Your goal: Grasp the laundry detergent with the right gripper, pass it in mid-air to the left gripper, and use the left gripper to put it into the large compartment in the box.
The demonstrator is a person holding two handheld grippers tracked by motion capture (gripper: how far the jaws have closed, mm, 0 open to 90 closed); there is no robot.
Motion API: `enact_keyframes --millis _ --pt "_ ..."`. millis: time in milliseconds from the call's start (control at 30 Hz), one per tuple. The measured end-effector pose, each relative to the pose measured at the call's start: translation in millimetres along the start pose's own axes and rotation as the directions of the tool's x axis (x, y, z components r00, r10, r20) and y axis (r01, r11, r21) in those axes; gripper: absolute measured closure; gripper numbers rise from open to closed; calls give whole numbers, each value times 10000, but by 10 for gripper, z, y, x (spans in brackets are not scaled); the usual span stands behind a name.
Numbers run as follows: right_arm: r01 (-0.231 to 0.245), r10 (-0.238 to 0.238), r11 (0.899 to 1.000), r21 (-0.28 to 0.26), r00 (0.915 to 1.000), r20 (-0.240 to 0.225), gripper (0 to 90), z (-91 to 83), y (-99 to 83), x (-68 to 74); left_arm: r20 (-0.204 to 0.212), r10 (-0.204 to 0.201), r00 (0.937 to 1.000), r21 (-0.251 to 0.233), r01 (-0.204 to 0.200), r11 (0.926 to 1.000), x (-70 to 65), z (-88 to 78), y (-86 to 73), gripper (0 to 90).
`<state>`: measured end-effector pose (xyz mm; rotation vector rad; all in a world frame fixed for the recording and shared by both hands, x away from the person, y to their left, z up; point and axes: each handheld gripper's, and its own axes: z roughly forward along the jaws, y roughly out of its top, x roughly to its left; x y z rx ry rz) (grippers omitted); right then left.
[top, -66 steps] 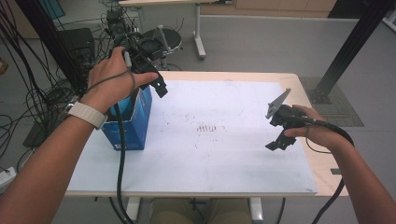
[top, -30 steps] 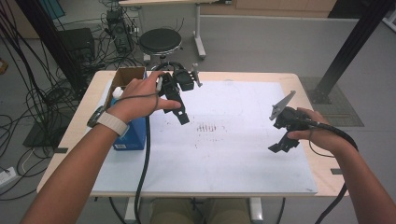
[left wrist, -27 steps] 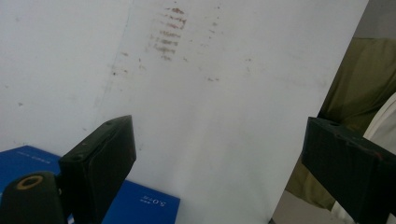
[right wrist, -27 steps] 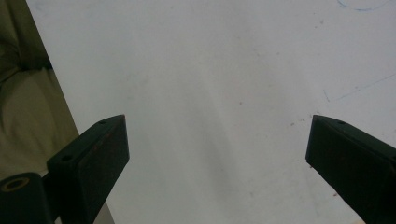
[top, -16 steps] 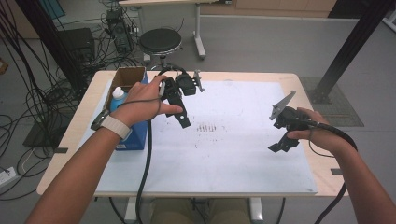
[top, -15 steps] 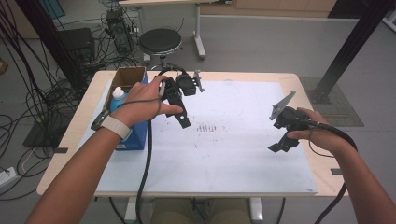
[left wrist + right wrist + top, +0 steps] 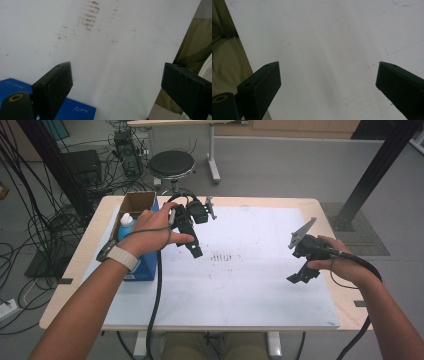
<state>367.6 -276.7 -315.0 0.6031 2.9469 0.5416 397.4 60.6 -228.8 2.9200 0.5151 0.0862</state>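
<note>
A blue box [image 7: 142, 265] stands at the bench's left edge, a white bottle [image 7: 126, 223] upright in its open top. I'd guess the bottle is light, slick plastic, best pinched at the neck. Left tongs [image 7: 192, 247] hang beside it, spread wide and empty; right tongs [image 7: 300, 275] likewise, near the right edge.

Even, soft indoor light with faint shadows. The white sheet [image 7: 240, 270] looks slightly washed out. Both gripper views are grainy and soft.
</note>
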Motion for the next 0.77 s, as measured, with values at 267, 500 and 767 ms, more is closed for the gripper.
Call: enact_keyframes --millis 267,500,767 --pt "5 -5 10000 -18 10000 -3 59 6 -2 8 0 -57 10000 27 57 10000 8 -3 -10 107" --pt "33 -33 10000 -10 10000 63 59 6 -12 13 7 -58 10000 -21 58 10000 3 5 -10 106" --pt "-51 51 10000 -42 10000 51 59 14 -46 23 -4 -106 9999 -45 106 9999 10 1 -20 106"
